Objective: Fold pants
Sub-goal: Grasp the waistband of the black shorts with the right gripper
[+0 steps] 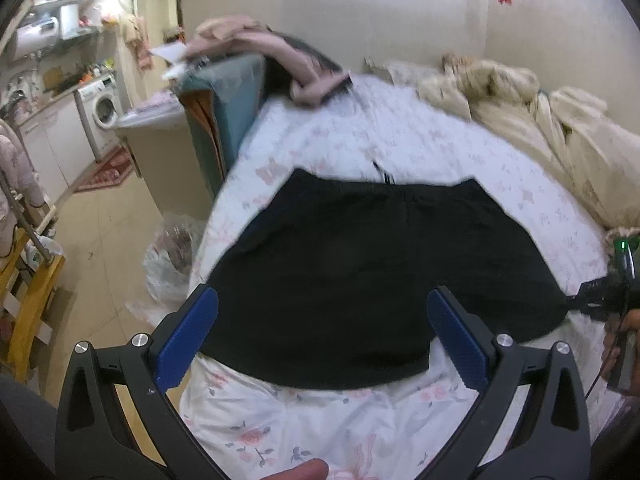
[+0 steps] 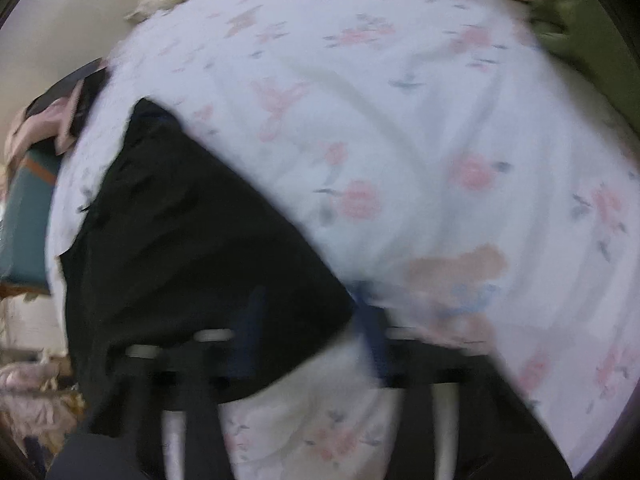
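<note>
The black pants (image 1: 360,272) lie folded into a wide flat block on the floral bed sheet (image 1: 400,140). My left gripper (image 1: 320,336) is open and empty, its blue pads (image 1: 188,336) spread wide above the near edge of the pants. The right gripper shows at the right edge of the left wrist view (image 1: 592,300), at the right corner of the pants. In the blurred right wrist view the pants (image 2: 180,248) fill the lower left and my right gripper (image 2: 312,332) is at their corner, with its blue fingers (image 2: 370,336) smeared by motion.
A rumpled beige duvet (image 1: 540,120) lies at the back right of the bed. Pink clothes (image 1: 260,48) are piled on a teal headboard (image 1: 224,100) at the left. A plastic bag (image 1: 172,256) sits on the floor beside the bed. A washing machine (image 1: 102,108) stands far left.
</note>
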Action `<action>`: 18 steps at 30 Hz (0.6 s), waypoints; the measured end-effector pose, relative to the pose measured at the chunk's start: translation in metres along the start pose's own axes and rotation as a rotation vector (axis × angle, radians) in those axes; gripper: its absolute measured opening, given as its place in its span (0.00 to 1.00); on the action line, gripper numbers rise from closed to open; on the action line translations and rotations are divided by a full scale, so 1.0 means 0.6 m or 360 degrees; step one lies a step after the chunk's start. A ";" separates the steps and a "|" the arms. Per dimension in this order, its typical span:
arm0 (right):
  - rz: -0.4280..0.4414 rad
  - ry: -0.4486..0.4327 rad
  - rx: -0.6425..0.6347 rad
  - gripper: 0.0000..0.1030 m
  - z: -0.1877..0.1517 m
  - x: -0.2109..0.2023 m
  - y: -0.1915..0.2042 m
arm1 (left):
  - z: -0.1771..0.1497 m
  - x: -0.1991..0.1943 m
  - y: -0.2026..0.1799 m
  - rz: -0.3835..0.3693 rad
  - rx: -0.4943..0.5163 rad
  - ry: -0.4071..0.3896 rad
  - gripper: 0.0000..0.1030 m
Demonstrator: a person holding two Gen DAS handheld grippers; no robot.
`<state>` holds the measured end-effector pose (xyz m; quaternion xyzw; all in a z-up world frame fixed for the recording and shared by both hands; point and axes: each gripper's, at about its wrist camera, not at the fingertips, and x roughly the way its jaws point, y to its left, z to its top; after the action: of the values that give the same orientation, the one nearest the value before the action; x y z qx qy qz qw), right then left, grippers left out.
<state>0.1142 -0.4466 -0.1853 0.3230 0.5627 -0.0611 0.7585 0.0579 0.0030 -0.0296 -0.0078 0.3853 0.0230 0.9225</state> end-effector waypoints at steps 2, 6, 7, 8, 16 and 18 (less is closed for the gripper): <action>0.0001 -0.0083 -0.0044 0.02 -0.005 -0.019 0.015 | 0.008 0.020 -0.004 -0.0012 0.0020 0.0087 1.00; 0.0157 -0.0251 -0.0056 0.02 -0.014 -0.081 0.041 | 0.048 0.052 -0.021 -0.0037 0.0035 0.0165 1.00; 0.0200 -0.0279 -0.0071 0.02 -0.018 -0.098 0.048 | 0.064 0.063 -0.033 -0.0039 0.0052 0.0171 1.00; 0.0231 -0.0300 -0.0083 0.02 -0.019 -0.110 0.054 | 0.083 0.077 -0.049 -0.0053 0.0080 0.0188 1.00; 0.0369 -0.0283 -0.0086 0.02 -0.022 -0.112 0.100 | 0.238 0.247 -0.250 -0.0289 0.0212 0.0402 1.00; 0.0396 -0.0253 -0.0084 0.02 -0.022 -0.105 0.104 | 0.263 0.310 -0.320 -0.0324 0.0248 0.0501 0.96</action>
<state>0.1093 -0.4072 -0.1047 0.3644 0.4578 0.0228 0.8106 0.3097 -0.1769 -0.0514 0.0213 0.5226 -0.1017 0.8462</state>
